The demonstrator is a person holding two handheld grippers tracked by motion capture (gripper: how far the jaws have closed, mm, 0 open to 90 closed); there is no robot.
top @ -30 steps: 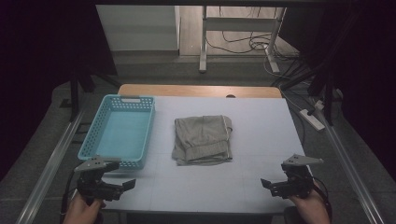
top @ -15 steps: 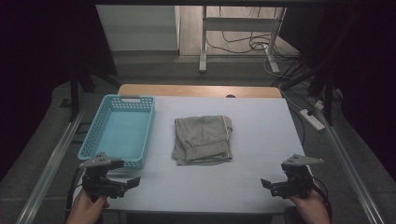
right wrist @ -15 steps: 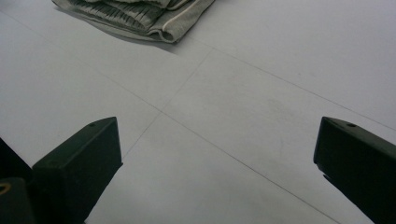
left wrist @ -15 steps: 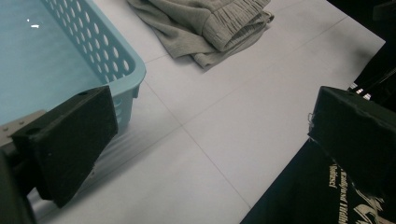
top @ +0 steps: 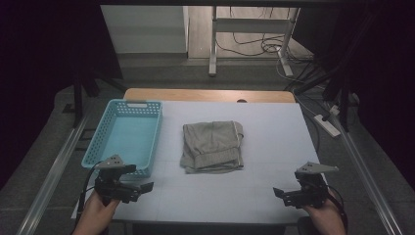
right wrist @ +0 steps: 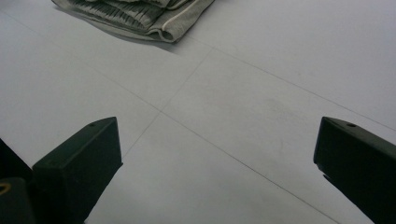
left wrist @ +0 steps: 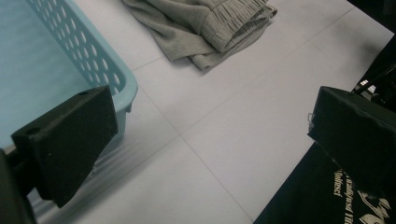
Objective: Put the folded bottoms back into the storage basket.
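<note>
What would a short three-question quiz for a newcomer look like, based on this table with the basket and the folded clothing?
1. True or false: the folded grey garment lies inside the light blue basket.
2. Which gripper is nearer the basket: A) the left gripper, B) the right gripper?
3. Fill in: both grippers' jaws stand ____.

Key
1. False. It lies on the white table, beside the basket and apart from it.
2. A.
3. Open, with nothing between them.
</note>
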